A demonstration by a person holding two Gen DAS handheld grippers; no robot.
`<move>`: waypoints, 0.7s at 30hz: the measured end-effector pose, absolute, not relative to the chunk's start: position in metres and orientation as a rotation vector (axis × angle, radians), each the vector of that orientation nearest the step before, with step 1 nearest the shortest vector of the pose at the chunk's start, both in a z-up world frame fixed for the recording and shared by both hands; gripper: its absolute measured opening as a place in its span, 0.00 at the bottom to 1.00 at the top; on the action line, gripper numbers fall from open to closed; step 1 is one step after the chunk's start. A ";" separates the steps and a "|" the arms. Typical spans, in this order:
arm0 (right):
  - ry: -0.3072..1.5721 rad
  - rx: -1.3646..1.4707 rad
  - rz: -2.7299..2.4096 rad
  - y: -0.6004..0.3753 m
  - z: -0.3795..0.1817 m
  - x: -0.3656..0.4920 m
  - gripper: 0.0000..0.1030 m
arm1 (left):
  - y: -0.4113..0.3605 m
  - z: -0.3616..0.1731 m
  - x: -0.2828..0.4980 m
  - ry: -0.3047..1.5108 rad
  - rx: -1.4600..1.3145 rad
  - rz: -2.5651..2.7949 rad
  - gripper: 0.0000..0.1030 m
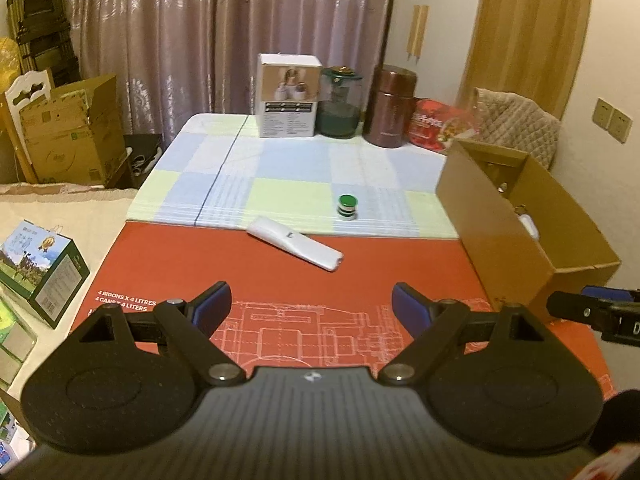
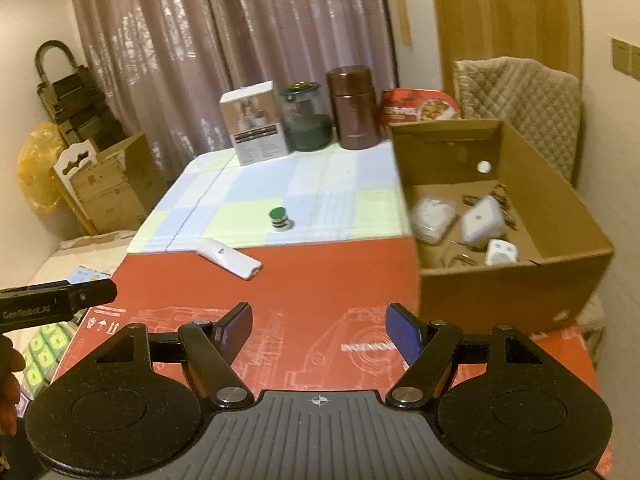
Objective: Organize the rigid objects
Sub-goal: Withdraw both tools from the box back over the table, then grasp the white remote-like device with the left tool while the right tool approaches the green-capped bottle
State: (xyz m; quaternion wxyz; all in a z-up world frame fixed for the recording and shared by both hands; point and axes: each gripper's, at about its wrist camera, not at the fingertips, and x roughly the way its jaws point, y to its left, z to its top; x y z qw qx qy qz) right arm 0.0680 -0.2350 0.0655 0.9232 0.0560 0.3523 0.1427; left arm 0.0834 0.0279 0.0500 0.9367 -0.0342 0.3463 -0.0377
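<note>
While nothing is held yet, a white remote-shaped device (image 1: 295,243) lies flat on the table, straddling the line where a red printed sheet (image 1: 280,276) meets a checked cloth (image 1: 280,168). Its long axis runs diagonally: one end points toward the far left, the other toward the near right, closer to the open cardboard box (image 1: 520,232). It looks like hard, smooth plastic, probably light and stiff but somewhat slippery, so the surest hold would be across its narrow width near the middle, with the fingers set square to its length. Just beyond it, apart from it on the cloth, stands a small stack of green-topped discs (image 1: 347,208), upright and likely easy to topple; gripping it low on its sides seems wise. In the right wrist view the box (image 2: 560,216) already holds several white plastic items, among them a plug-like cube (image 2: 481,216). The left gripper (image 1: 312,304) hovers over the red sheet with its jaws spread wide and empty. The right gripper (image 2: 319,326) is likewise wide apart and empty, beside the box. A white carton, two jars and a red packet stand at the table's far edge.
</note>
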 end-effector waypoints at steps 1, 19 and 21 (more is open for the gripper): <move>0.720 0.106 0.304 -0.231 0.062 0.074 0.69 | 0.031 0.047 0.088 0.713 -0.073 -0.073 0.82; 0.744 -0.060 0.433 -0.164 -0.031 0.215 0.64 | 0.073 -0.033 0.217 0.776 -0.047 -0.036 0.82; 0.757 -0.079 0.437 -0.157 -0.043 0.227 0.62 | 0.074 -0.043 0.233 0.784 -0.039 -0.034 0.82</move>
